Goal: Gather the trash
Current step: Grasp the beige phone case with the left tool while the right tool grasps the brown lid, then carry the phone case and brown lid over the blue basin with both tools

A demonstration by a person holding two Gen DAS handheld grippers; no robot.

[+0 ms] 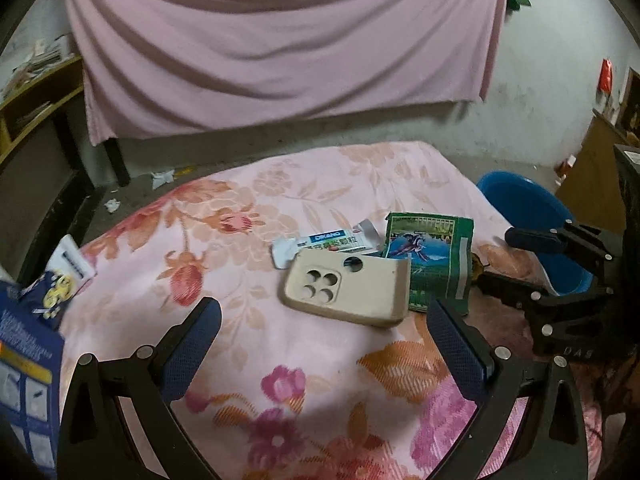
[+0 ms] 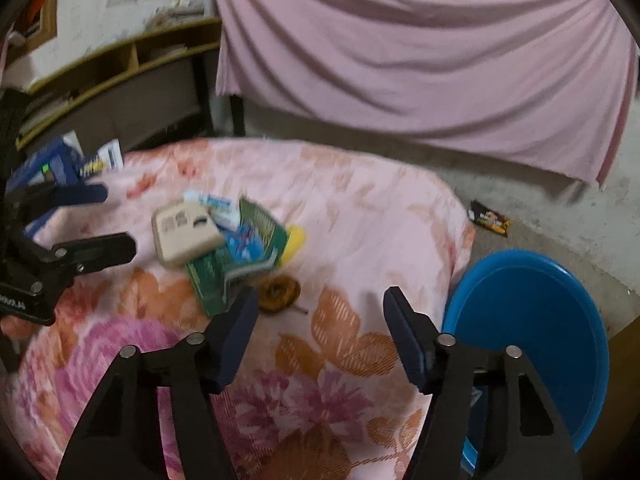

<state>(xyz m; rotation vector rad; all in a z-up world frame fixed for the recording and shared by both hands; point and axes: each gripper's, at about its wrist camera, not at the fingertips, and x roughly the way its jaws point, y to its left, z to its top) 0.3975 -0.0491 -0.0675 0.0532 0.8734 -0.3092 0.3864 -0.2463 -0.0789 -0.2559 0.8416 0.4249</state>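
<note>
- Left wrist view: the left hand-held gripper has its jaws spread wide with nothing between them, just flowery blanket showing through the gap
- Straight ahead of its fingertips sits the little pile: a beige phone case closest, lying partly over a white sachet behind it and a green packet off toward the right finger
- Way off past the left finger there's a blue box and a small card with a yellow print at the blanket's edge
- The right hand-held gripper pokes in from the right side, jaws parted, empty as far as I can see, with a blue basin behind it
- A couple of white paper scraps on the floor beyond the blanket too
- Right wrist view: it's blurry, but the right hand-held gripper is about half open and holding nothing
- Just ahead of its left finger is the green packet, with a brownish round thing touching or almost touching that fingertip, can't tell what it is
- The blue basin is right beside the right finger and what I can see of it looks empty
- A dark wrapper lies on the floor past the blanket
- So my read: basically nothing collected yet, whole pile still on the blanket, floor bits untouched, first grab looks about to happen
</note>
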